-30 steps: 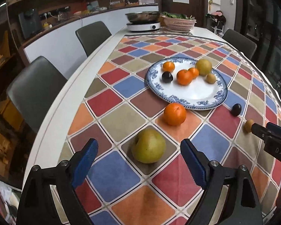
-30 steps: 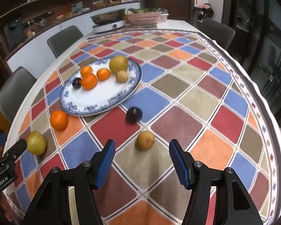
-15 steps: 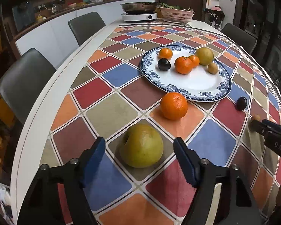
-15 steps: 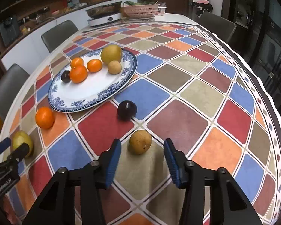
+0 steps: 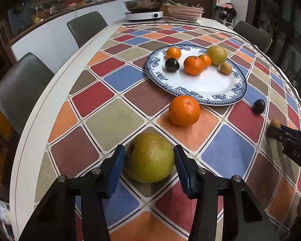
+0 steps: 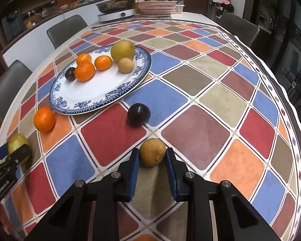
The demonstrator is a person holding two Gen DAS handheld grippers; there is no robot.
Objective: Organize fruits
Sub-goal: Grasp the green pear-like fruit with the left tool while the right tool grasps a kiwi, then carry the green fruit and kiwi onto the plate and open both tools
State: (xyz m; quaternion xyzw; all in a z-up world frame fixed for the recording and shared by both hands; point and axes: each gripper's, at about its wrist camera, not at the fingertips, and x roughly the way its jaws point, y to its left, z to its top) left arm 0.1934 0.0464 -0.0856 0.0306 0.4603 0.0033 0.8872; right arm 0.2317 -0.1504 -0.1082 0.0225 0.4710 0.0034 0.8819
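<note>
On a desk [image 5: 56, 92] under a chequered cloth, the left gripper [image 5: 148, 160] angles steeply down over a green pear [image 5: 149, 157], its blue pads flanking the fruit and closing in, the left pad at the skin, the right one just shy of it. Beyond lie a loose orange [image 5: 184, 110] and a blue-rimmed plate [image 5: 210, 92] bearing six fruits. To the right a dark plum [image 6: 138, 114] sits just off the plate. Further right, the right gripper [image 6: 152, 156], tilted equally steeply, is clamped on a small brown fruit [image 6: 152, 155] resting on the cloth, both pads pressed to its sides.
</note>
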